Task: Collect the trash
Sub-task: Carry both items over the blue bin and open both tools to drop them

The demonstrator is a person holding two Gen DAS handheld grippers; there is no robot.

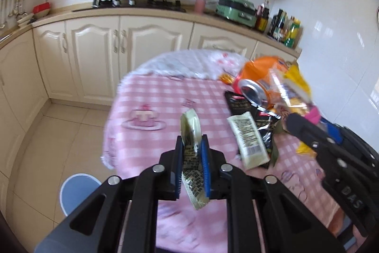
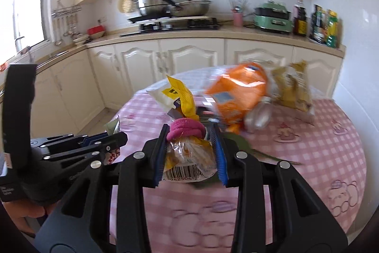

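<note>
Left wrist view: the left gripper (image 1: 192, 155) is clenched on a pale green, flat snack wrapper with black print (image 1: 191, 146), which stands on edge between the blue pads (image 1: 205, 165) and is lifted clear of the pink-checked cloth on the round counter (image 1: 165, 96). Ahead and to the right of the jaws lie a second pale green wrapper (image 1: 248, 141) on a black foil packet (image 1: 239, 103), and beyond them a tipped aluminium drink can (image 1: 251, 93) against a crumpled orange plastic bag (image 1: 258, 69). Down to the left of the jaws, on the floor, stands a light blue round bin (image 1: 75, 191).

Right wrist view: the right gripper (image 2: 190, 153) grasps a clear plastic bag with a barcode and yellow print (image 2: 187, 158), tied at the neck with a pink fabric band (image 2: 186, 131). Its yellow top flares up past the jaws. The left gripper (image 2: 113, 141) sits off to the left. The orange bag (image 2: 236, 96) and a yellow crinkled packet (image 2: 293, 89) lie farther ahead to the right.

What could go wrong, as I judge it: the thin wrapper is pinched by its lower part only, so a quick swing towards the bin may let it slide out and fall to the floor. The slippery clear bag could likewise slip through the pads. The rest of the trash is piled loosely, so a later grab may knock the can into rolling off the counter.
</note>
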